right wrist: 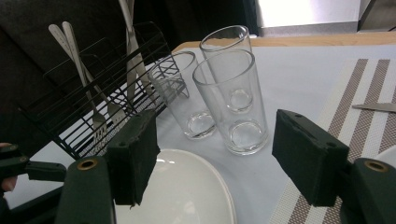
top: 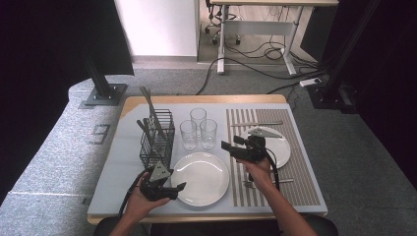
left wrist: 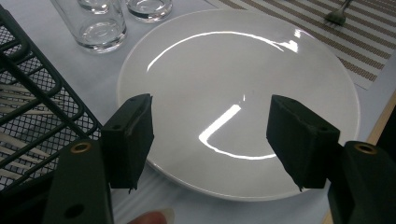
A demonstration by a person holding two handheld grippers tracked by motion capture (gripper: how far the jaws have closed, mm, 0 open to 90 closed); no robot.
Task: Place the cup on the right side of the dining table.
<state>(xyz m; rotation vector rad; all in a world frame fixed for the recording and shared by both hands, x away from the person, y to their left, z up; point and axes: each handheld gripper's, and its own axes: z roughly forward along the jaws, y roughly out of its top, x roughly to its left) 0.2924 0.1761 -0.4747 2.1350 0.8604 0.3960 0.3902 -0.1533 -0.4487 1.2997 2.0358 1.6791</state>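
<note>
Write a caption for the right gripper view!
Open right gripper faces three glasses beside a black cutlery basket.

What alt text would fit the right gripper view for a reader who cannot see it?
The open right gripper faces three empty glasses standing on a pale table. A black wire basket holding cutlery is to their left, a white plate's rim lies below, and a striped placemat is at right.

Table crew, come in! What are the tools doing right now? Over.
Left tool open, above near plate. Right tool open, empty, facing glasses. Nothing held. Cutlery basket beside plate.
</note>
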